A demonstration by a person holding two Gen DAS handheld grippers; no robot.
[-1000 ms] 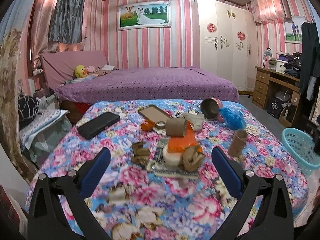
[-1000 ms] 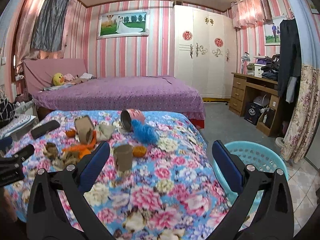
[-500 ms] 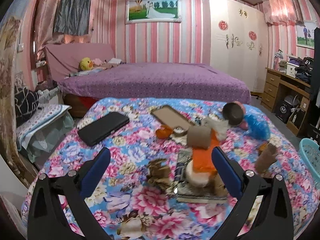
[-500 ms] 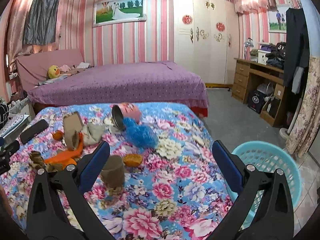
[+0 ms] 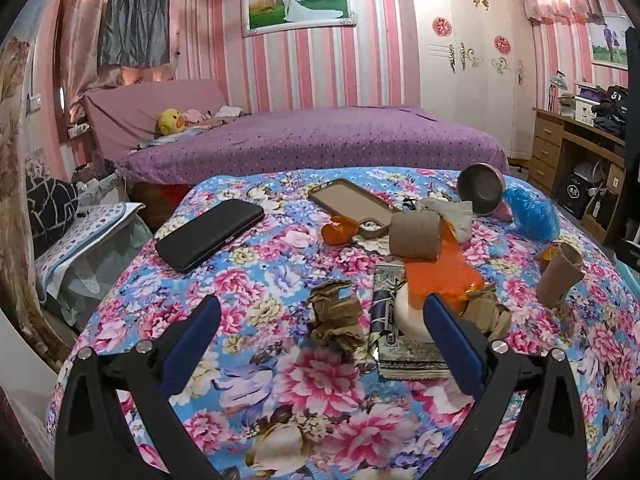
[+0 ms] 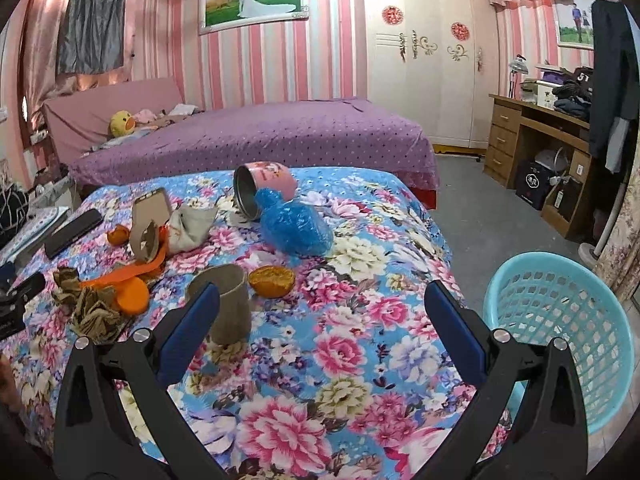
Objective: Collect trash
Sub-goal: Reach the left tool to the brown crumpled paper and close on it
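Trash lies scattered on the floral bedspread [image 5: 256, 288]. In the left wrist view, crumpled brown paper [image 5: 336, 318] sits between the blue fingers of my open left gripper [image 5: 320, 316], with an orange wrapper [image 5: 436, 268], a cardboard roll [image 5: 416, 236] and a white round piece [image 5: 408, 314] just right of it. My right gripper [image 6: 320, 312] stands open over the bedspread; an upright cardboard tube [image 6: 224, 300] stands by its left finger, with an orange peel [image 6: 272, 276] and a blue plastic bag [image 6: 296, 228] beyond. A turquoise basket [image 6: 560, 328] stands on the floor at right.
A black phone [image 5: 210, 234], a phone case [image 5: 348, 200] and a tipped pink tin [image 6: 260, 186] also lie on the bedspread. A purple bed [image 5: 320, 140] stands behind, a wooden desk [image 6: 532, 148] at the right, a white wardrobe [image 6: 424, 48] at the back.
My left gripper has moved forward and lower toward the crumpled brown paper. My right gripper has come nearer to the cardboard tube and tilted down; the basket now shows larger at right.
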